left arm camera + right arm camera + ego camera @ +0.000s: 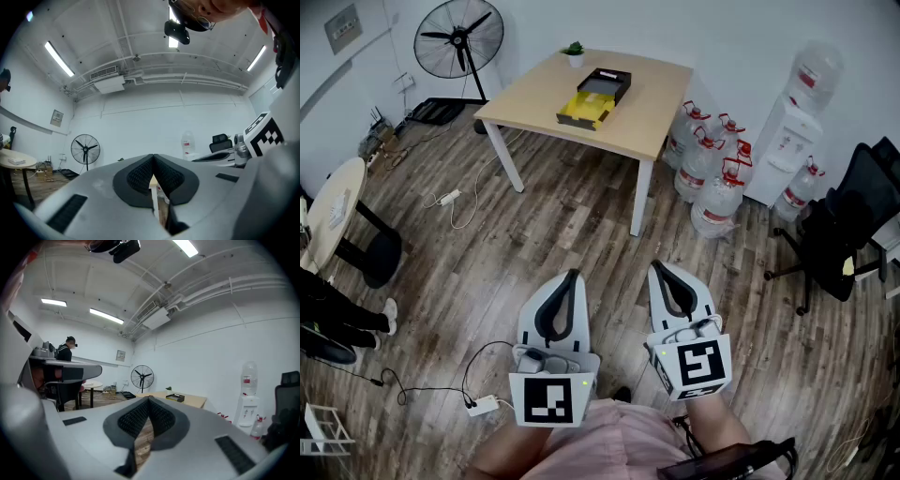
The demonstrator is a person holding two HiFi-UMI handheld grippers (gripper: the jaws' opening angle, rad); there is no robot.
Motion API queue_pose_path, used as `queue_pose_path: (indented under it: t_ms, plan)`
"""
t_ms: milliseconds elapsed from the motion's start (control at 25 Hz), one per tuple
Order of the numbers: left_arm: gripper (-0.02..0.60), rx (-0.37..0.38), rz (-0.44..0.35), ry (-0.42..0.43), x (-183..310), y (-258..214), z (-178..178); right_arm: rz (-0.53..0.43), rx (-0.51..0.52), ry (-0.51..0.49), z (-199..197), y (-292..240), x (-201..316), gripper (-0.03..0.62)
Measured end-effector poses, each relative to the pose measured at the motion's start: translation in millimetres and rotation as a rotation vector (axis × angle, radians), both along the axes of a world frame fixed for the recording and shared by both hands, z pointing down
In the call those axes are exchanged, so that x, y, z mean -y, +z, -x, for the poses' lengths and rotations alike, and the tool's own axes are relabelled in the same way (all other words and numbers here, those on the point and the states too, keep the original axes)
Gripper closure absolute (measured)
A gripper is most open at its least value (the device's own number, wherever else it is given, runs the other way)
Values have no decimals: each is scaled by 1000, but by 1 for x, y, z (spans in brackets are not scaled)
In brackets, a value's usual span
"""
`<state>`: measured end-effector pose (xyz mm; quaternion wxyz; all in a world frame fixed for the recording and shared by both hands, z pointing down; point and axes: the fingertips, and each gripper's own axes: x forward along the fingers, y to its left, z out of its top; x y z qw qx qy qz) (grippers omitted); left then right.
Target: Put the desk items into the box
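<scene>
While I stand well back from the counter (661, 98), both sets of tongs hang over the wooden floor (581, 225): the left tongs (572, 277) are pressed together on nothing, and the right tongs (660, 270) are likewise closed and empty, as each gripper view confirms. The task's things lie far ahead on the counter: an open-topped black box (606, 84), a flat yellow item (584, 109) touching its near end, and a small potted plant (574, 49) near the far edge. From here I judge the yellow item to be light, thin and probably flexible, so best pinched at a free edge. The plant looks light but top-heavy, to be gripped round the stiff pot, never the leaves; finer detail is too small to read
</scene>
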<state>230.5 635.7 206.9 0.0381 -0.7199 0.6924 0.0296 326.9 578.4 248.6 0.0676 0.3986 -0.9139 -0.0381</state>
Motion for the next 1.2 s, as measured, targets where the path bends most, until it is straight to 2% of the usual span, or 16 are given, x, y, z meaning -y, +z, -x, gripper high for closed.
queue_pose_path:
  t_ms: [360,560,600,680,960,1200]
  plan:
    - [571,-15,15,12,34,13,34,28,21,-4,30,11,29,592]
    - [571,-17,-9,22,66,9,65,8,7,5,60,10,59,591]
    - [571,-16,-17,25,71,7,71,5,8,-1,67,7,64,568]
    - [571,-10,-36,31,81,0,84,-4,14,-12,80,1,73,459]
    - [571,5,-67,65,112,-9,116,-59,20,57,105,-13,105,471]
    - [571,4,-42,71,138,3,134,-36,3,60,121,-4,131,470]
